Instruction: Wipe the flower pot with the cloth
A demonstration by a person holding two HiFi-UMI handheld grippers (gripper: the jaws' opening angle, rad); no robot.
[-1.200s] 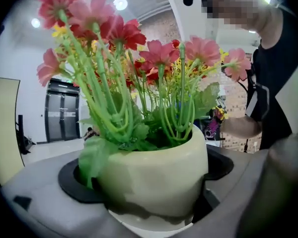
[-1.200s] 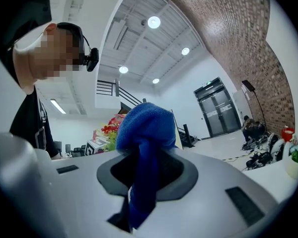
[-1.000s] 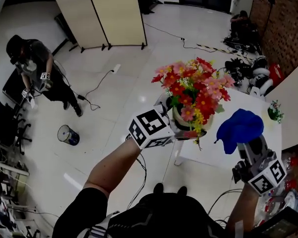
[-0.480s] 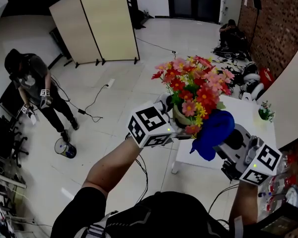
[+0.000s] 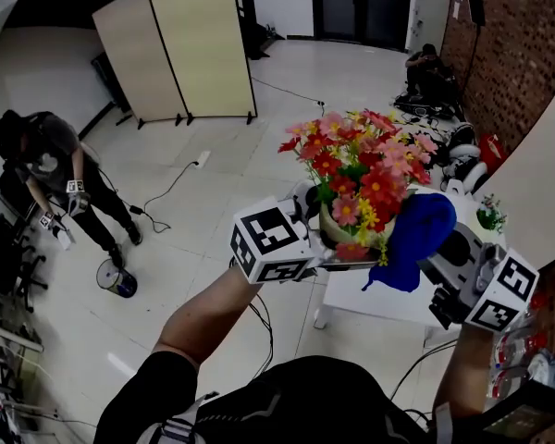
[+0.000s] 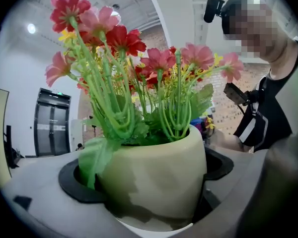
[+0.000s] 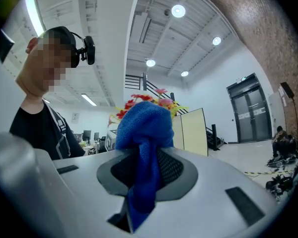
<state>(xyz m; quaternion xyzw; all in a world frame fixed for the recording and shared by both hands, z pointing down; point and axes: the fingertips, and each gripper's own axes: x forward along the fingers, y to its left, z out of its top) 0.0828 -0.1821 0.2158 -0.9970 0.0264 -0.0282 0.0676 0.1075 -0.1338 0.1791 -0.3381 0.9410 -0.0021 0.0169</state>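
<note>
L tool (image 5: 326,248) clamped round flower pot (image 6: 154,177), held aloft; R tool (image 5: 449,257) pinches blue cloth (image 5: 416,239) beside pot's wall. Risk, I judge: hard wipe twists pot in my L grip; flowers (image 5: 361,155) snag cloth.

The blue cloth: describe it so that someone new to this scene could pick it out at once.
In the head view, find the bouquet of red and pink flowers in the cream flower pot. Right of the pot, the blue cloth is bunched in the jaws of the right gripper. It is the only blue, soft thing beside the bouquet.
</note>
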